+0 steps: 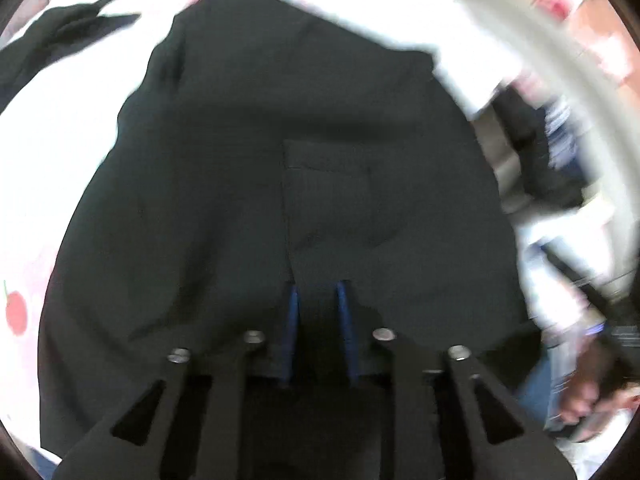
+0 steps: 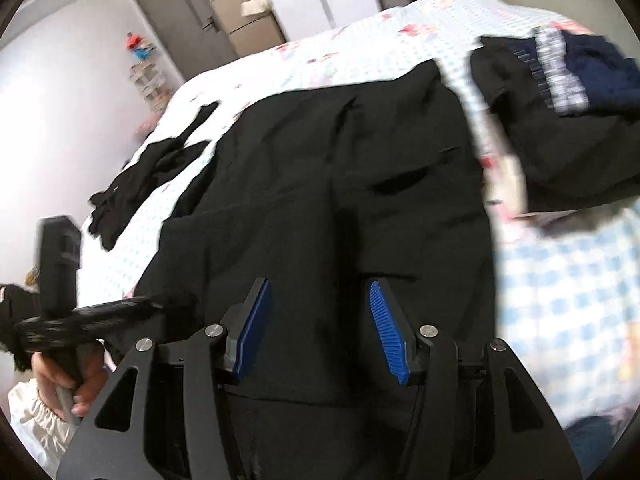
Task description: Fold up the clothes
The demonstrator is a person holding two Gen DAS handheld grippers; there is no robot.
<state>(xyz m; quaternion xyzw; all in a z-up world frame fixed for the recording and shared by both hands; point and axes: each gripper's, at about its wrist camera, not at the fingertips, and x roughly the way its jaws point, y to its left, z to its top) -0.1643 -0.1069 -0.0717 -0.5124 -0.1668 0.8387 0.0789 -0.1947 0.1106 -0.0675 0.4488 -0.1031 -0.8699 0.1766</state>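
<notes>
left gripper [image 1: 318,296] pinching black garment [image 1: 248,184] edge, chest pocket [image 1: 326,192] showing

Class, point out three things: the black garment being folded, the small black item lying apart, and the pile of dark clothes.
black garment [image 2: 320,168]: right wrist view, middle.
small black item [image 2: 152,168]: right wrist view, centre.
pile of dark clothes [image 2: 560,128]: right wrist view, black part.

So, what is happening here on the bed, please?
A person is folding clothes with a two-finger tool in each hand. A large black garment lies spread on the patterned bedsheet. The left tool is shut on the garment's near edge, while the right tool hangs open above the cloth, gripping nothing. A smaller black item lies to the left, and a pile of dark clothes to the right.
</notes>
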